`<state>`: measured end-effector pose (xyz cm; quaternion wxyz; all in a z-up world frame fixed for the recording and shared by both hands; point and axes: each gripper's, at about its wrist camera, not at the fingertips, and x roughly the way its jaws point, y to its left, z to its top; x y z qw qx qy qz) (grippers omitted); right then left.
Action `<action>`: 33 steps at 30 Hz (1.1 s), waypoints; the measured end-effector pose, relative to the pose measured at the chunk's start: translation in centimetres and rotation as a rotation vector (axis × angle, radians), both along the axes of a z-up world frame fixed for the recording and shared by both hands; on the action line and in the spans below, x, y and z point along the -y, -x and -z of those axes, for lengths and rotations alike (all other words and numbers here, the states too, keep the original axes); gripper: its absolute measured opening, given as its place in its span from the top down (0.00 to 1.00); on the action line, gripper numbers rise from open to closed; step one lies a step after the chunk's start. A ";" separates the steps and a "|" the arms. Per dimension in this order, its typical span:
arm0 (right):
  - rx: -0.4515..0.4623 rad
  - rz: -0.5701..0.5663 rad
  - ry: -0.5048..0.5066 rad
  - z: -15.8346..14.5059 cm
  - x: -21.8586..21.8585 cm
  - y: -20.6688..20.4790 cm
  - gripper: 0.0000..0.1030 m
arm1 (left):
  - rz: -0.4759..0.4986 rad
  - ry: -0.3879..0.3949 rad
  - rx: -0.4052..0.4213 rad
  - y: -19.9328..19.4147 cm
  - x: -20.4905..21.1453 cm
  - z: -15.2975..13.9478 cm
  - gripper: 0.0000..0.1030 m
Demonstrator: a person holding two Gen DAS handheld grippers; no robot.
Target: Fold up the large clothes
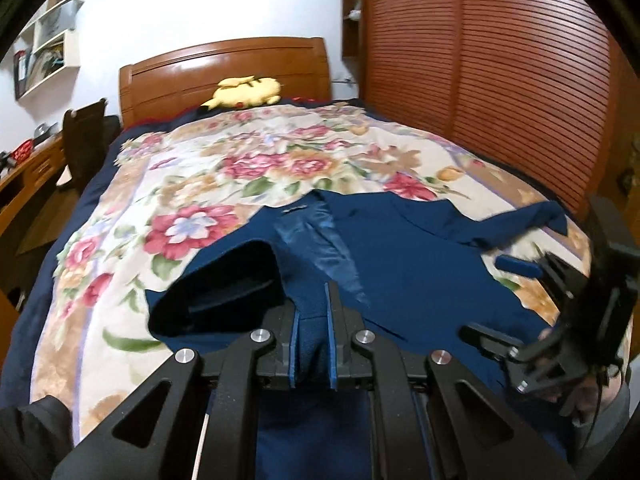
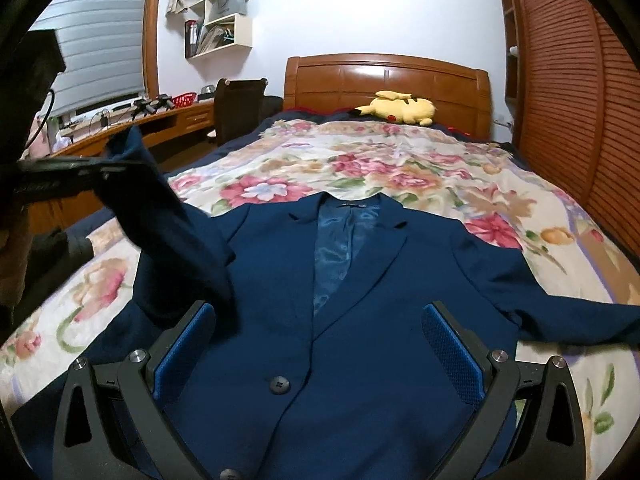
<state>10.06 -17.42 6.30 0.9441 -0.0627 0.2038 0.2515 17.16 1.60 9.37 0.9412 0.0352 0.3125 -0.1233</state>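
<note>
A navy blue jacket point(image 2: 360, 360) lies front up on the floral bedspread point(image 2: 400, 168), its collar toward the headboard. One sleeve point(image 2: 580, 312) stretches out to the right. My left gripper point(image 1: 314, 296) is shut on the other sleeve point(image 1: 224, 292), holding it up off the bed with the dark cuff opening hanging to the left. In the right wrist view the left gripper point(image 2: 120, 164) shows at the left edge with that raised sleeve point(image 2: 172, 224) draped from it. My right gripper point(image 2: 320, 320) hovers open over the jacket's buttoned front, nothing between its blue pads point(image 2: 452, 344). It also appears as the right gripper point(image 1: 504, 300) at the right.
A yellow plush toy point(image 2: 400, 110) rests against the wooden headboard point(image 2: 384, 76). Slatted wooden wardrobe doors point(image 1: 500, 80) run along the bed's right side. A desk point(image 2: 168, 128) and dark chair point(image 2: 236, 108) stand to the left, below wall shelves point(image 2: 224, 24).
</note>
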 end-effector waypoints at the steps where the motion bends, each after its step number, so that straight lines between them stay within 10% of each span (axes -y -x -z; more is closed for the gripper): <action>1: 0.002 -0.001 -0.003 0.0 -0.1 0.1 0.00 | 0.003 -0.004 -0.001 0.2 0.3 0.2 0.89; 4: 0.004 -0.012 -0.010 0.3 -0.2 0.3 0.00 | 0.002 -0.004 0.000 1.2 0.8 0.7 0.85; 11: -0.003 -0.035 -0.030 0.5 0.3 -0.4 0.00 | -0.088 0.014 0.056 4.5 -0.8 2.2 0.20; 33: -0.126 -0.249 0.015 3.2 -2.8 -2.2 0.24 | -0.276 0.048 0.039 12.2 -8.4 8.3 0.20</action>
